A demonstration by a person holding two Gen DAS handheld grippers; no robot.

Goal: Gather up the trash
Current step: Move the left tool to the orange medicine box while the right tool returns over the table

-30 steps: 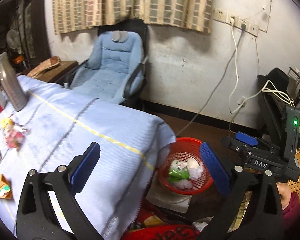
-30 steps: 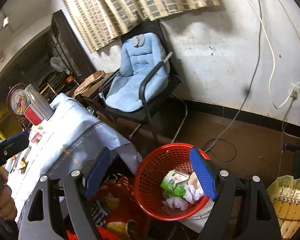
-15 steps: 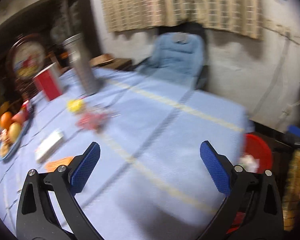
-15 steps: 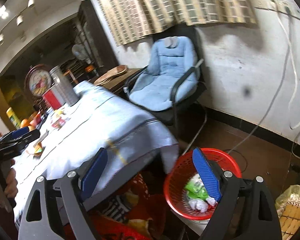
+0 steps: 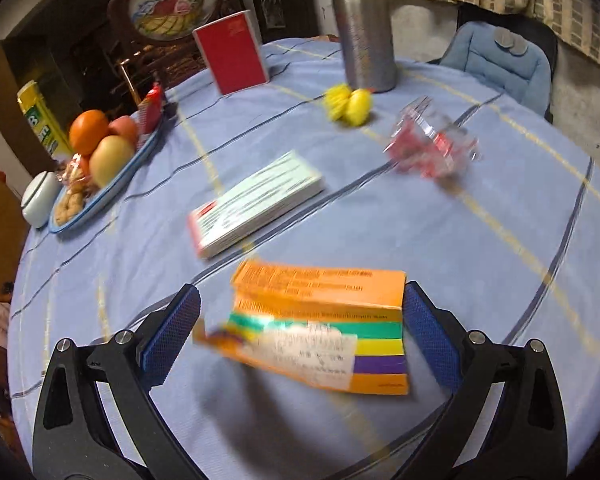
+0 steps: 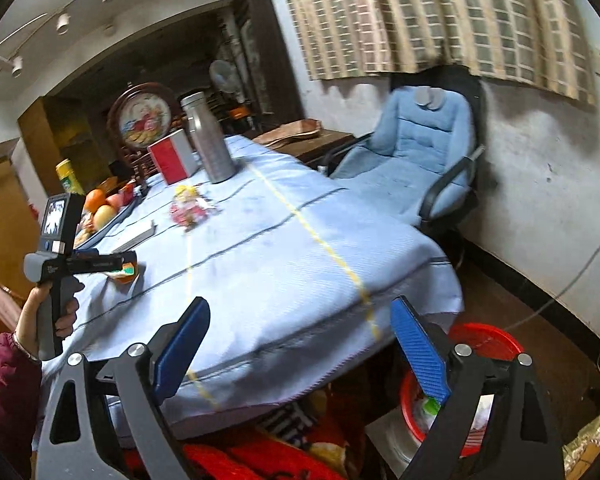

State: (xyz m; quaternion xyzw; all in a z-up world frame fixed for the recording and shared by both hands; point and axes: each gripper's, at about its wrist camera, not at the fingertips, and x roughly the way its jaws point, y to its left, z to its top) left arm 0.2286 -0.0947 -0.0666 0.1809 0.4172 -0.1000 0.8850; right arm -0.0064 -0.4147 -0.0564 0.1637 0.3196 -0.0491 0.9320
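An orange box (image 5: 320, 304) with green, yellow and purple stripes and a white label lies on the blue tablecloth (image 5: 480, 248). My left gripper (image 5: 298, 308) is open and straddles it, with a blue pad on either side and neither pressing. Further back lie a white flat box (image 5: 256, 204), a crumpled red-and-clear wrapper (image 5: 432, 152) and a small yellow item (image 5: 348, 104). My right gripper (image 6: 300, 312) hangs over the table's near edge. Its jaws are opening and hold nothing. The red basket (image 6: 488, 344) with trash sits on the floor at the lower right, partly behind the right finger.
A steel flask (image 5: 364, 24), a red box (image 5: 232, 52) and a fruit plate (image 5: 100, 184) stand at the table's far side. A blue padded chair (image 6: 416, 152) is by the wall. A hand holds the left gripper (image 6: 116, 262) at the table's left.
The left view swung away from the basket across the table and now sits over the orange box. The right gripper rose and drew back from the basket, with its jaws a little wider.
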